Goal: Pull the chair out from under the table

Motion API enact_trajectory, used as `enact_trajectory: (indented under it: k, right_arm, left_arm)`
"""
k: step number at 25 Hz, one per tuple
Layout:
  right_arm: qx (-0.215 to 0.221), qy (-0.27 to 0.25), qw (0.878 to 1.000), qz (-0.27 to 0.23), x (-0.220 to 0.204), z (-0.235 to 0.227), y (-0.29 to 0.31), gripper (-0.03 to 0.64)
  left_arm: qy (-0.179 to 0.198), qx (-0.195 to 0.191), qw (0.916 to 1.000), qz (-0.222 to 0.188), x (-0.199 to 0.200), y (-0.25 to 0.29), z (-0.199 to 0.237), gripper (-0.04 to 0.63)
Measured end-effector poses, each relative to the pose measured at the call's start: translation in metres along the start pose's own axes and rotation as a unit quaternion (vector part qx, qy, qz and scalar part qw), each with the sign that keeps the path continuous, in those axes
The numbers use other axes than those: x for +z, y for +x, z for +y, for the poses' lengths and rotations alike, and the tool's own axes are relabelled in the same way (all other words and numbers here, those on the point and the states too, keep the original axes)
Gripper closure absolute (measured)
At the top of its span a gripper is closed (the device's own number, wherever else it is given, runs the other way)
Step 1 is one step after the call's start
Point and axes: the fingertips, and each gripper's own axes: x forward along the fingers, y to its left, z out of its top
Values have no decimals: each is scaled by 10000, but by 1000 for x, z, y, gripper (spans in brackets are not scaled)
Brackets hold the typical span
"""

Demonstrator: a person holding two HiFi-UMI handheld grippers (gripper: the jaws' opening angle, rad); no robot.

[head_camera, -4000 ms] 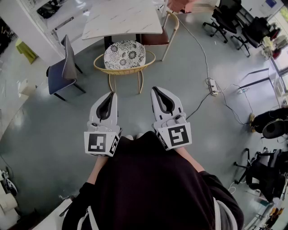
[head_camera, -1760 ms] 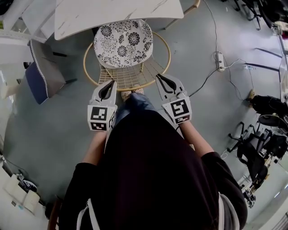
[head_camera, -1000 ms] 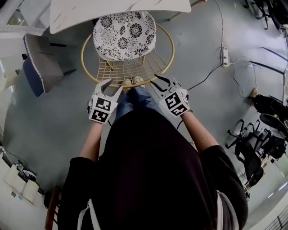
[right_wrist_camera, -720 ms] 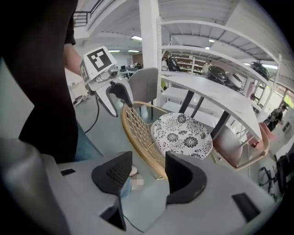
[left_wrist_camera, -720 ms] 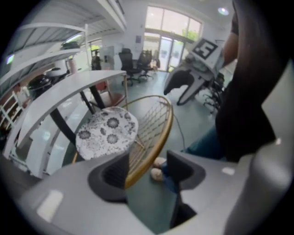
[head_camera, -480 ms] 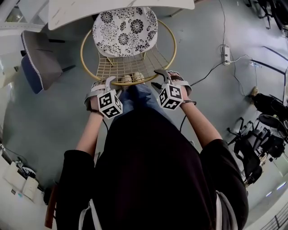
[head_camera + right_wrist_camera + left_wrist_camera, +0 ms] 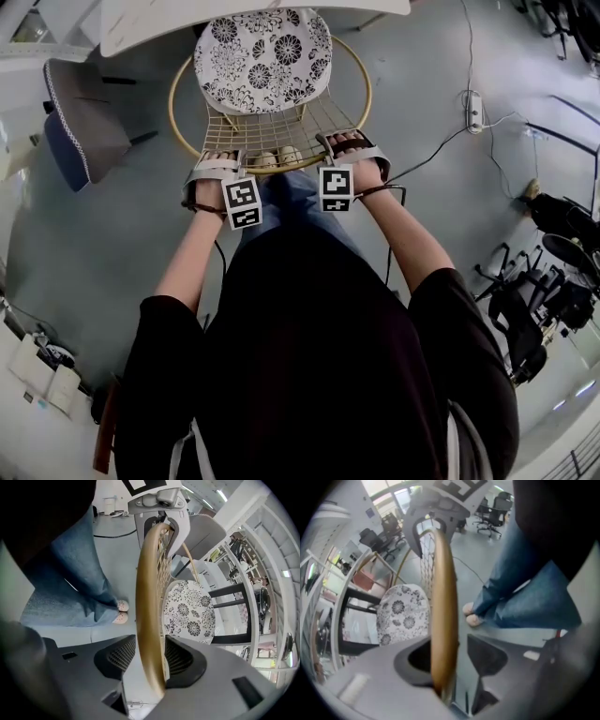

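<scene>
Both your grippers sit on the chair (image 7: pixel 262 66), on the golden rim (image 7: pixel 272 171) of its wire backrest, the side nearest you. The left gripper (image 7: pixel 452 657) straddles the rim on the chair's left. Its jaws are closing with the rim running up between them, and a gap shows between the rim and the pad on the side of your legs, so nothing is clamped. The right gripper (image 7: pixel 145 660) straddles the same rim on the chair's right. Its jaws stand wide, with the ribbed pad on the seat side just beside the rim and the other pad apart from it, so there is no grip there either.

The chair's floral cushion (image 7: pixel 264 52) has its far edge tucked under the white marble table (image 7: pixel 150 26). Your shoes (image 7: pixel 122 611) stand just behind the backrest.

The only markings are black-and-white square patterns on the left gripper's cube (image 7: pixel 243 202) and the right gripper's cube (image 7: pixel 335 187); they carry no letters. A grey-and-blue chair (image 7: pixel 80 117) stands to the left of the chair, and a power strip (image 7: pixel 472 111) lies on the floor well off to its right.
</scene>
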Motion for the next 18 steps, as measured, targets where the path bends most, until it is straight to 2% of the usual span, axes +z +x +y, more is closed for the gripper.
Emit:
enact_trajectory:
  k: [2,3,4,7,10,18]
  right_arm:
    - [-106,-177,9997,132,-3,0,4,439]
    - [-204,-317,9991,195,-4,-2,4,506]
    - [-263,-420,9985,234,-4,-4,4,563]
    - [-200,-492,9983,250,-4,-6,4,575]
    - [-213,-439,9984,297,-3,-6,4,575]
    - [-148,-324,9985,424,-4,-6,5,575]
  left_arm:
    - [339,161,9992,146,-3,5,0,428]
    - [424,249,9987,153,-4,6,1,430]
    - [431,324,9985,125,-3,7,4,448]
    - [191,326,9993,72,-4,6,13,571]
    - [97,213,9997,83,-4,5,15,572]
    - [48,200,9997,118,-5,6,16,572]
